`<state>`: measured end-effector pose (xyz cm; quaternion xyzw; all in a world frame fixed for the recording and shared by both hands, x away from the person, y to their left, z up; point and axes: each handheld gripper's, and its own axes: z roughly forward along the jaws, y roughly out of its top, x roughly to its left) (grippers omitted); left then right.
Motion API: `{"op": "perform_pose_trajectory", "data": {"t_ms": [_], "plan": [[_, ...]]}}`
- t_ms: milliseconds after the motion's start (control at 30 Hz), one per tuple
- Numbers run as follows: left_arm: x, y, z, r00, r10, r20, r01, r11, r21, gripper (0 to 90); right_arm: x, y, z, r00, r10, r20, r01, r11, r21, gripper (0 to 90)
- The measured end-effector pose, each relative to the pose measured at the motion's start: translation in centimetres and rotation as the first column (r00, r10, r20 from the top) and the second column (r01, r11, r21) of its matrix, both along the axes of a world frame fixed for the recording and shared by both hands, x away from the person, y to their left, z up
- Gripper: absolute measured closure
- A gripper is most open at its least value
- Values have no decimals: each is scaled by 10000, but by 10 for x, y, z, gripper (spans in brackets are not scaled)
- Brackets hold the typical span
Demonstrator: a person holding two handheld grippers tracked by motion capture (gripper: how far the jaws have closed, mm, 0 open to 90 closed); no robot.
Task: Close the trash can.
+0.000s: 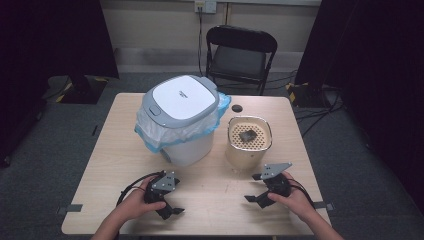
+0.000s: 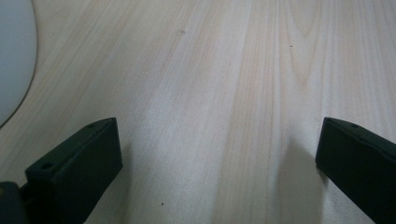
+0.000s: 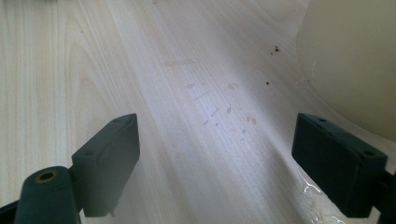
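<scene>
A white bin (image 1: 184, 144) with a grey-white lid (image 1: 179, 97) and a blue-white liner bag (image 1: 150, 131) stands mid-table. To its right is a cream container (image 1: 248, 152) with a perforated insert holding a dark lump (image 1: 248, 135). My left gripper (image 1: 171, 209) rests low at the table's front left, held by a hand; its jaws stand wide apart over bare wood (image 2: 219, 154). My right gripper (image 1: 256, 196) sits at the front right, just before the cream container (image 3: 355, 56), also open (image 3: 215, 158) with nothing between the jaws.
A small black round object (image 1: 236, 107) lies on the table behind the container. A black folding chair (image 1: 241, 52) stands beyond the table's far edge. Water drops and crumbs (image 3: 233, 100) mark the wood near the container. Dark curtains hang at both sides.
</scene>
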<state>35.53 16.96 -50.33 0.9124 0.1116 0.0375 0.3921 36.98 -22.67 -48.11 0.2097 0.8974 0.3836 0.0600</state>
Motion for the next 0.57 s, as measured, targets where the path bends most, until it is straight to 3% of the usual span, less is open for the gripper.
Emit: {"op": "perform_pose_trajectory", "data": {"t_ms": [567], "plan": [[0,0,0,10000,4,-12,-4,10000,4,0,-1,4,-7,9996,116,259,-107,9993,-356,146]]}}
